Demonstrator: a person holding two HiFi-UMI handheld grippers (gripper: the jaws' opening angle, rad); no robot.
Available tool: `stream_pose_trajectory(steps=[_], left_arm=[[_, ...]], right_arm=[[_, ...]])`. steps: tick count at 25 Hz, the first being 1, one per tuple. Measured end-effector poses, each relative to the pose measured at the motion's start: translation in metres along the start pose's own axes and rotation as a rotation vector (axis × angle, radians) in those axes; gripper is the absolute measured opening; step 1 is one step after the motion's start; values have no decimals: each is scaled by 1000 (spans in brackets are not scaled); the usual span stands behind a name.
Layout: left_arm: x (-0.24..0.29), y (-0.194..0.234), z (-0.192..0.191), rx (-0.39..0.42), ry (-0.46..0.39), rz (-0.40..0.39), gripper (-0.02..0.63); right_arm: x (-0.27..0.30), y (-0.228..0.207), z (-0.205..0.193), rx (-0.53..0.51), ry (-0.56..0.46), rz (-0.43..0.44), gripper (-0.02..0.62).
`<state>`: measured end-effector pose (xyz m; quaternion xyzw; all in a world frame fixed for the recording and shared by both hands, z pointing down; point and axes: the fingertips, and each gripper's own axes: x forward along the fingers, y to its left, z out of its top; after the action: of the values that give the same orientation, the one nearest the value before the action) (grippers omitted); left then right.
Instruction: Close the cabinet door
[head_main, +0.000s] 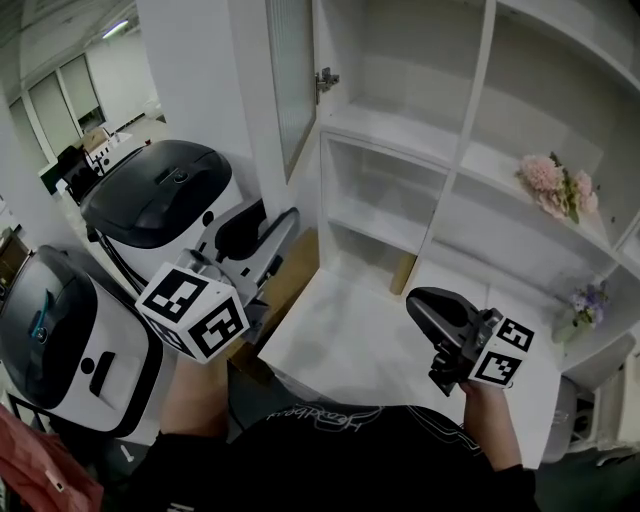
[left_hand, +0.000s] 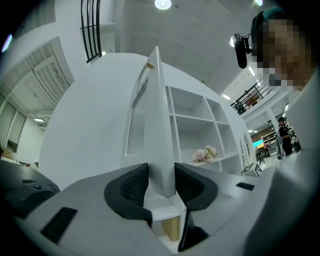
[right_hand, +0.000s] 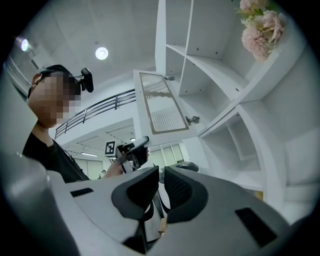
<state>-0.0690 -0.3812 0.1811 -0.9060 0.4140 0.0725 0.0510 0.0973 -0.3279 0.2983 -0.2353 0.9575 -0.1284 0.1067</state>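
The white cabinet door (head_main: 292, 80) with a ribbed glass panel stands wide open at the left edge of the white shelf cabinet (head_main: 470, 150), its hinge (head_main: 326, 80) showing. My left gripper (head_main: 287, 222) is just below and in front of the door's free edge. In the left gripper view the door's (left_hand: 159, 115) narrow edge runs up between the jaws of that gripper (left_hand: 161, 182), which stand apart; I see no pad pressing on it. My right gripper (head_main: 420, 300) hangs before the lower shelves, jaws close together and empty (right_hand: 161, 182). The right gripper view shows the door (right_hand: 162, 102) and the left gripper (right_hand: 144, 142).
Pink flowers (head_main: 555, 185) lie on a right-hand shelf, purple ones (head_main: 590, 298) lower down. A wooden block (head_main: 403, 272) stands in the lower compartment. Two black-and-white machines (head_main: 165, 190) (head_main: 60, 340) crowd the floor at the left, close to the door's swing.
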Motion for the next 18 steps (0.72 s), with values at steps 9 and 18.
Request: stream_pose_trajectory(steps=[9, 18], left_arm=[[32, -36, -8, 57, 33, 55, 181], [56, -60, -13, 71, 30, 113, 195]], right_arm=[[-39, -13, 7, 46, -50, 8, 60], [-76, -19, 19, 42, -82, -27, 60]])
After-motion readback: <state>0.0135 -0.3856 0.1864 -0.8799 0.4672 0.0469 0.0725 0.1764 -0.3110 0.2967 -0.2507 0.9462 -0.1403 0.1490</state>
